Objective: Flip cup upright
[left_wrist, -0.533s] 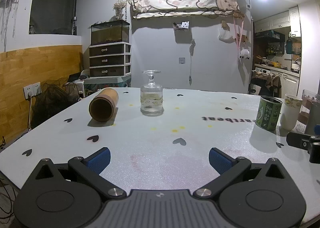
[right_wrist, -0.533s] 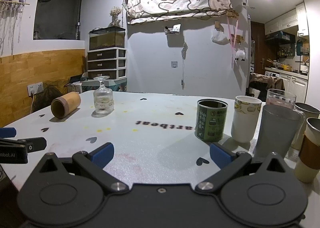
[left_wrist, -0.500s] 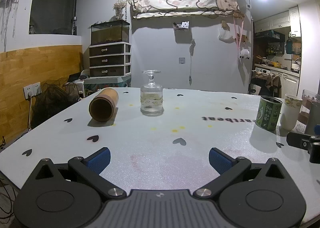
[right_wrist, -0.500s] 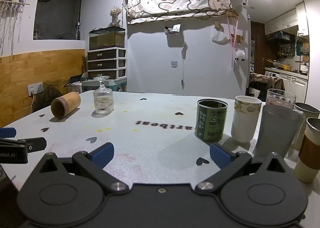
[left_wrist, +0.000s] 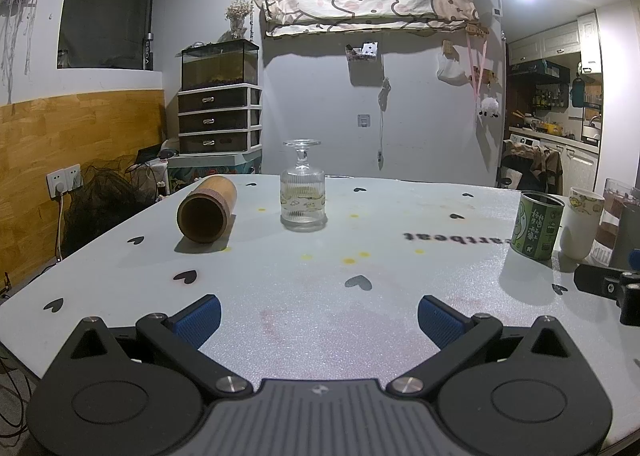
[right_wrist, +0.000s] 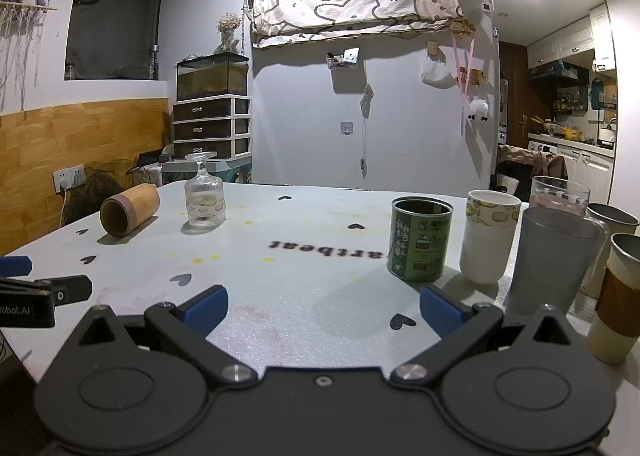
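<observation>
A brown bamboo cup point(left_wrist: 207, 213) lies on its side on the white table point(left_wrist: 304, 296), its mouth toward me; it also shows in the right wrist view point(right_wrist: 129, 209). A clear stemmed glass point(left_wrist: 302, 192) stands upside down beside it, also in the right wrist view point(right_wrist: 204, 196). My left gripper point(left_wrist: 319, 319) is open and empty over the table's near edge, well short of both. My right gripper point(right_wrist: 323, 307) is open and empty, farther right.
At the right stand a green tin point(right_wrist: 421, 244), a white paper cup point(right_wrist: 489, 237), a grey cup point(right_wrist: 552, 264), a clear glass point(right_wrist: 559, 192) and other cups point(right_wrist: 614, 296). The table edge falls off at the left point(left_wrist: 80, 252).
</observation>
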### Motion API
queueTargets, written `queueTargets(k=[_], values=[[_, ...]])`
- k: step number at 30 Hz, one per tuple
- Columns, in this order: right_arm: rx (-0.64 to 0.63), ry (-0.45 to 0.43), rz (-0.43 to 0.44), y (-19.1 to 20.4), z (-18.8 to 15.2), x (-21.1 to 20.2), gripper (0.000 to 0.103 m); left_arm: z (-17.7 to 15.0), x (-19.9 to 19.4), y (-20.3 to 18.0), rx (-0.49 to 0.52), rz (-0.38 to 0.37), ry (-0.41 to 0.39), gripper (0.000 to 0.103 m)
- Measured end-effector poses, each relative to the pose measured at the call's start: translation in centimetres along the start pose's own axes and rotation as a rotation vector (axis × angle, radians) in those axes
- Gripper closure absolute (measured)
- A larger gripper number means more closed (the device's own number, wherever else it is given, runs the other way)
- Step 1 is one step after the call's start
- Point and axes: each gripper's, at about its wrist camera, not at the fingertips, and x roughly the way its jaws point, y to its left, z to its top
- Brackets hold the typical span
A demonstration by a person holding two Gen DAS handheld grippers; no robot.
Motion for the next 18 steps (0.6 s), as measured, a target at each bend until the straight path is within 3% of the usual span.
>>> queueTargets(k=[18], values=[[0.003, 0.001, 0.001, -0.04, 0.00, 0.01, 0.000, -0.38, 0.37, -0.45, 0.001, -0.001, 0.006, 0.000]])
